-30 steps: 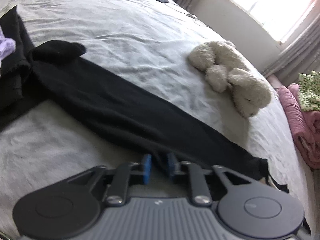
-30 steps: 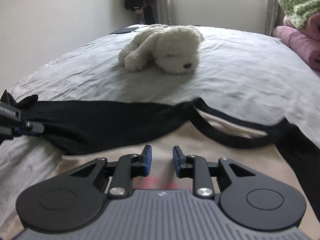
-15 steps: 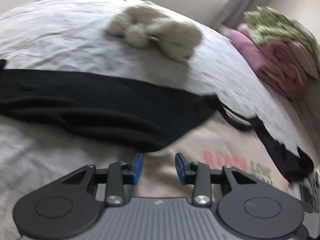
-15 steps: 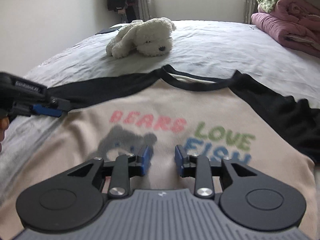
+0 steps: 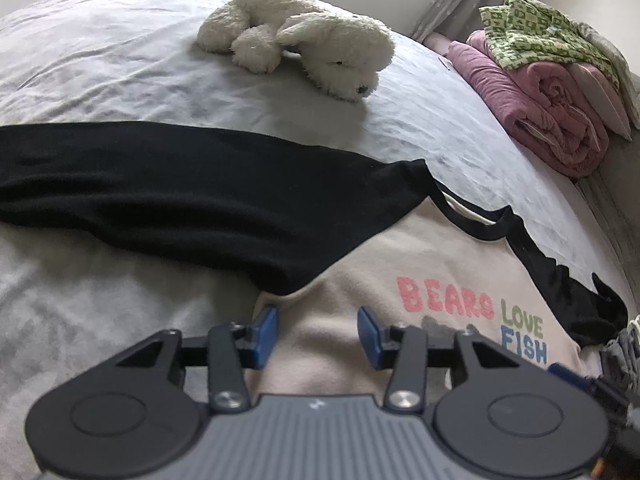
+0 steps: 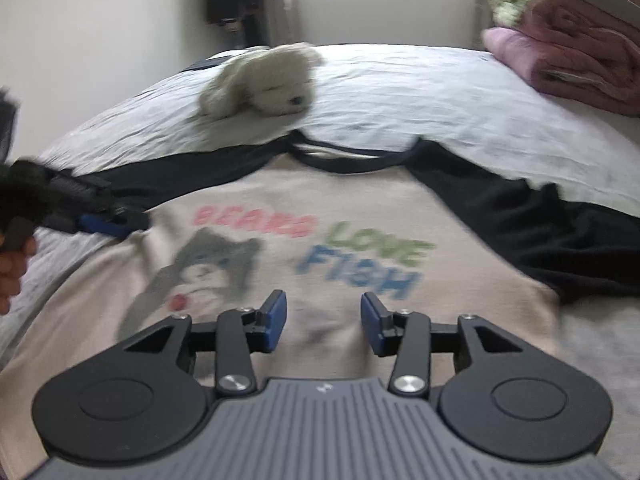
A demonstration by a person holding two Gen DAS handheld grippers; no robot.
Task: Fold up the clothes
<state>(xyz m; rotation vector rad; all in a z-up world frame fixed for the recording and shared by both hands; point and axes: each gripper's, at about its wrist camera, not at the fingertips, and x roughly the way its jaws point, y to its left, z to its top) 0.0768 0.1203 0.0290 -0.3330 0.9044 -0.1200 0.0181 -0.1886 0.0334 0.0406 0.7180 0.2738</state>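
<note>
Left claw (image 5: pixel 317 336) tilts down over the shirt's (image 5: pixel 420 264) left edge; right claw (image 6: pixel 323 322) tilts down over its lower front. Both claws are opening, nothing pinched, only cloth beneath. One shirt, cream body with two black sleeves, lies flat and face up on the bed (image 5: pixel 100 60), collar toward one white plush dog (image 5: pixel 304 40), left sleeve stretched sideways.

Both the left gripper (image 5: pixel 317 336) and right gripper (image 6: pixel 323 322) are opening, now over the shirt (image 6: pixel 360 200) print.
</note>
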